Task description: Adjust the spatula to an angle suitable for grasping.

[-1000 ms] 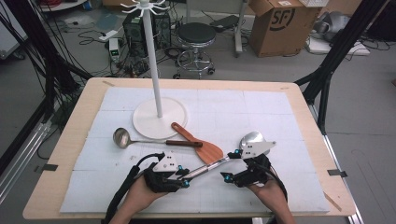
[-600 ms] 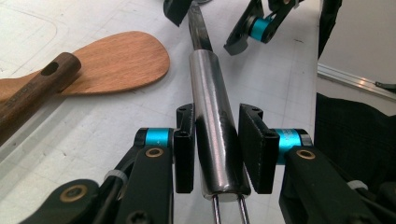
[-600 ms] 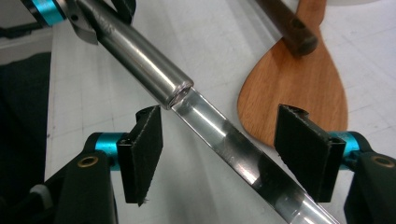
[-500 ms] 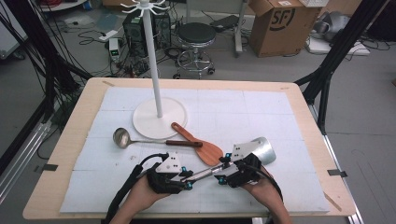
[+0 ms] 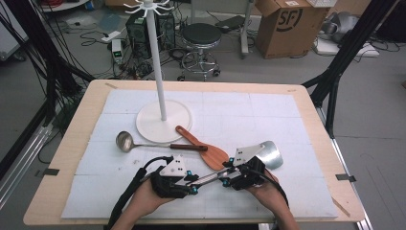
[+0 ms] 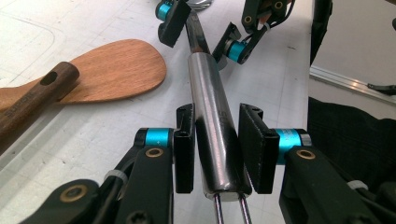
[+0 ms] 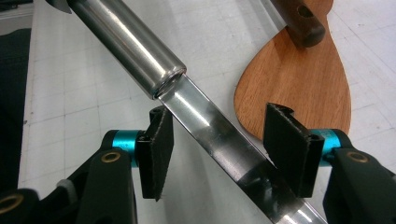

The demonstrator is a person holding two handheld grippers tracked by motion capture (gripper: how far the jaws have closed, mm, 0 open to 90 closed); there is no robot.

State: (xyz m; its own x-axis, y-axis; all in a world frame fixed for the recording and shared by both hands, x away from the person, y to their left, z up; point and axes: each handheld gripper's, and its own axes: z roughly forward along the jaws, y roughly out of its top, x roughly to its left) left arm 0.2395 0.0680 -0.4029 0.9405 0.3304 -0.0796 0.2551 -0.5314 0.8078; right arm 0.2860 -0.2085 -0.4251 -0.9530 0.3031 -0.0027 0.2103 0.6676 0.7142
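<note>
From the high view, the left gripper (image 5: 193, 183) and the right gripper (image 5: 225, 172) meet at a steel spatula (image 5: 249, 160) low on the tabletop (image 5: 62, 191); its blade lies by a wooden spoon (image 5: 203, 148); a ladle (image 5: 143, 143) lies beside a white stand (image 5: 163, 122). In the left gripper view, the jaws squeeze the round handle (image 6: 212, 116) tight. In the right gripper view, the jaws stand open around the flat neck (image 7: 219, 135), not pinching it.
</note>
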